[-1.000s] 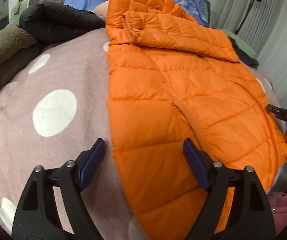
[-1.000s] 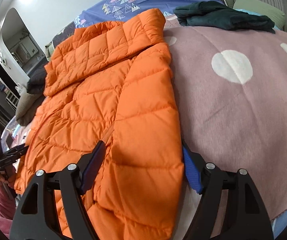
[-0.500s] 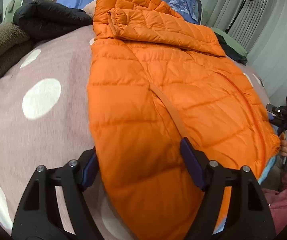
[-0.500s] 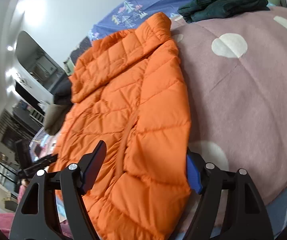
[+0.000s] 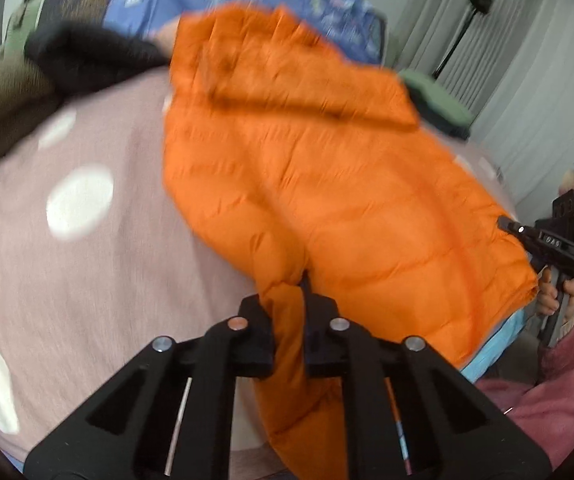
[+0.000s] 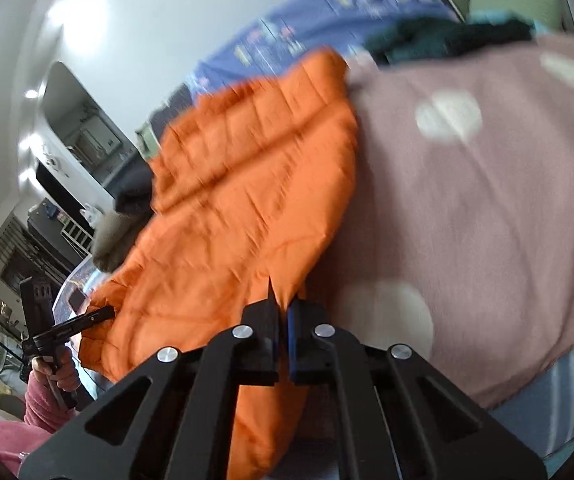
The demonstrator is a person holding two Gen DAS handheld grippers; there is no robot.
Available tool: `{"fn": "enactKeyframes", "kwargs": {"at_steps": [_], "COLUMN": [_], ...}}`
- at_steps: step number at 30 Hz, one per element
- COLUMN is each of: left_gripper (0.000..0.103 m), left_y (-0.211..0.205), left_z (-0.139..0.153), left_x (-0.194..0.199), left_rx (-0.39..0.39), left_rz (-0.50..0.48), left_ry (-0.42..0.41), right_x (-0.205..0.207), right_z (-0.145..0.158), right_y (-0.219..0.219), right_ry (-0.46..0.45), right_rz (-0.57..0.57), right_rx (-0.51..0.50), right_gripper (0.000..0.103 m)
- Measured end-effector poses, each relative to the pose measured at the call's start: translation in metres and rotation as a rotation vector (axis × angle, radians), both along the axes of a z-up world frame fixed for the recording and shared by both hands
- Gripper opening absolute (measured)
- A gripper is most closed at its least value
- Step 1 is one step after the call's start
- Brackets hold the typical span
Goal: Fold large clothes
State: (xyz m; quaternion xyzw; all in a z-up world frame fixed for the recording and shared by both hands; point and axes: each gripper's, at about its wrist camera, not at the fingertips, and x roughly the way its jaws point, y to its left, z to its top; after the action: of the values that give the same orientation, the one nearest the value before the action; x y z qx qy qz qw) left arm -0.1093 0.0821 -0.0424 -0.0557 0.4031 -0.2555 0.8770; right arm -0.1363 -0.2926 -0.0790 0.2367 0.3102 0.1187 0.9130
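**A:** So what's changed? Both sets of jaws have just been closed, and orange fabric is now pinched in each: left gripper and right gripper are clamped on the jacket's hem at the near edge of the bed.

**B:** So the fold can probably be started. Counted: two grippers, one jacket, one bed.

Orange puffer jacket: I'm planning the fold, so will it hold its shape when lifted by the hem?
Probably floppy: the orange puffer jacket bunches where the left tool and right tool pinch it. Likely light, as a small pinch raises it. Its smooth shell may slip.
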Motion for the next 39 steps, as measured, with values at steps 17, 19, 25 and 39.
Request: {"fn": "enactKeyframes", "kwargs": {"at_steps": [17,19,25,39], "left_gripper": [0.012,0.013,0.014,0.026], "left_y": [0.009,0.008,0.002,-0.013], "left_z": [0.121,0.117,0.108,0.043], "left_x": [-0.073,-0.064,-0.015,0.118], "left_rx": [-0.164,-0.149,-0.086,-0.002], "left_rz": [-0.036,-0.019,0.034,0.198], "left_ry": [-0.337,-0.326,-0.313,-0.141], "right_x": [-0.054,-0.040,0.014,0.087], "right_z": [0.106,0.104,0.097,0.078], "right_y": [-0.028,-0.029,-0.023,-0.023], "right_ry": [-0.282,-0.269,-0.238,-0.182], "right_rz": [-0.104,-0.117,-0.147,-0.244], "right_rx": [-0.092,-0.104,-0.146,-0.237], "right_gripper": [0.002,0.002,0.002,0.048]}}
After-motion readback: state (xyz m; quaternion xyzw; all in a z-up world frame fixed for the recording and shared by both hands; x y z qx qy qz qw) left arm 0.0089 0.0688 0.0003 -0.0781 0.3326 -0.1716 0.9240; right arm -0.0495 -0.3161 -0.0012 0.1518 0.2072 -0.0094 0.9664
